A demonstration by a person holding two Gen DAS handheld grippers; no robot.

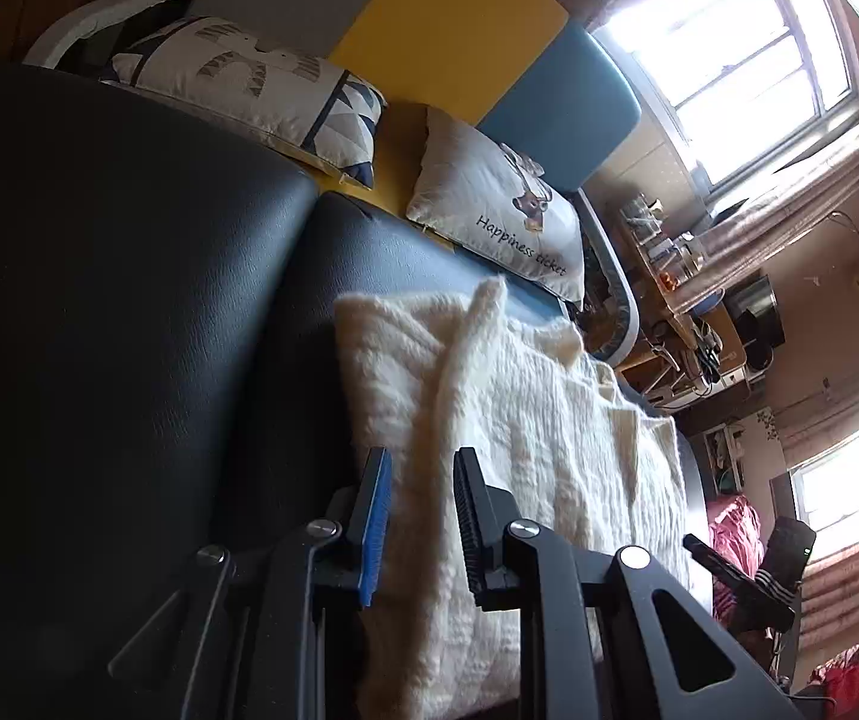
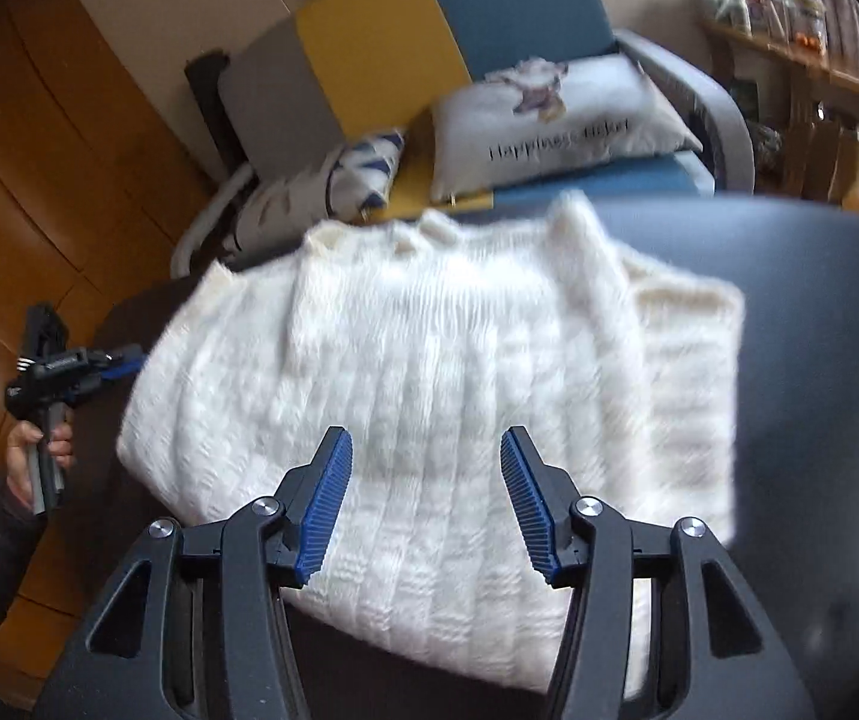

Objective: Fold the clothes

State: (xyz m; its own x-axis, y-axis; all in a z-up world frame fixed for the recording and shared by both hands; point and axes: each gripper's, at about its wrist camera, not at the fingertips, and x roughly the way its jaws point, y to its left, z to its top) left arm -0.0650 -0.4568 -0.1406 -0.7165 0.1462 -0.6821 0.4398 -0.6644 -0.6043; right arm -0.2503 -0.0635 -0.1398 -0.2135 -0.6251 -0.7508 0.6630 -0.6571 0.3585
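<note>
Right tongs (image 2: 426,501): jaws stand apart, blue pads facing each other across a clear gap; nothing gripped. They hang above the near part of the sweater, pads not pressing on it.
Left tongs (image 1: 420,531): jaws part open, narrower than the right pair; the sweater's near edge lies under and between the pads, but no pinch on it is visible. In the right wrist view the same tool (image 2: 78,363) shows far to the left of the right tongs, at the sweater's left edge.
Hand (image 2: 39,450): grips the left tool's handle, a dark sleeve below it.
Sweater (image 2: 429,360): white, ribbed knit, folded into a rough rectangle; lies flat directly ahead of both tongs. A narrow folded strip runs up its far right part.
Seat (image 2: 819,360): dark leather-like padded surface carrying the sweater; bare to the right of the right tongs and to the left of the left tongs.
Sofa (image 2: 519,12): beyond the sweater, panels in grey, yellow and blue.
Pillows: one with printed lettering (image 2: 555,120) straight ahead beyond the sweater; a patterned one (image 2: 333,180) to its left.
Floor (image 2: 39,150): wooden, far left of the right tongs.
Window (image 1: 747,60): bright, far right of the left tongs.
</note>
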